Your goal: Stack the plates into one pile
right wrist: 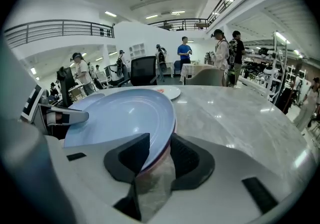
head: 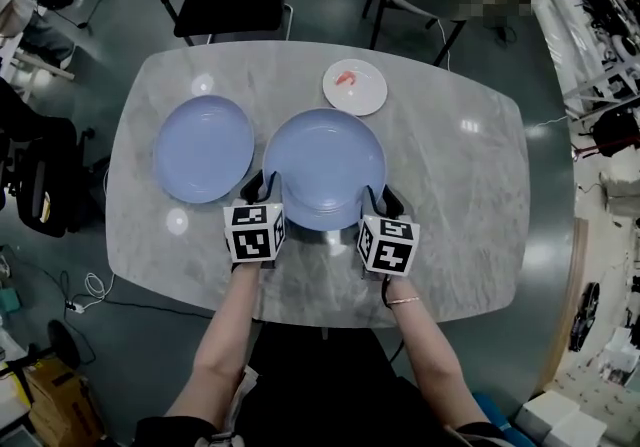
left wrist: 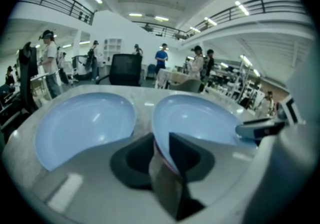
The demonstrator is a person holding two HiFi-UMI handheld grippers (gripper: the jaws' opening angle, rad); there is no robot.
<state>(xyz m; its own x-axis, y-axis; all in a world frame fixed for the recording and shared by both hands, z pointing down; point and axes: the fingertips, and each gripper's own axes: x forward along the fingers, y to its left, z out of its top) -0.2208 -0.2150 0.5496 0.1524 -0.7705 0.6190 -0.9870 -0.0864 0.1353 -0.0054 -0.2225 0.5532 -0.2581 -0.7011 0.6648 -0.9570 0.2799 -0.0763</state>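
Two pinches on the near rim of the middle blue plate (head: 324, 160) — left gripper (head: 263, 185), right gripper (head: 383, 200) — open table (head: 460, 170) rightward.

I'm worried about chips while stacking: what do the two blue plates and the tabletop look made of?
Middle blue plate and left blue plate: glossy, glinting, smooth; probably glazed ceramic, possibly melamine. Tabletop: polished grey-veined marble look, with bright reflected spots; real stone or laminate, cannot tell.

The desk (head: 470, 175) top looks like grey veined stone, polished and glossy. The middle blue plate (head: 324, 167), left blue plate (head: 203, 148) and small white plate (head: 355, 87) appear glazed, smooth and shiny. Left gripper (left wrist: 161, 140) and right gripper (right wrist: 160, 140) jaws are matt black.
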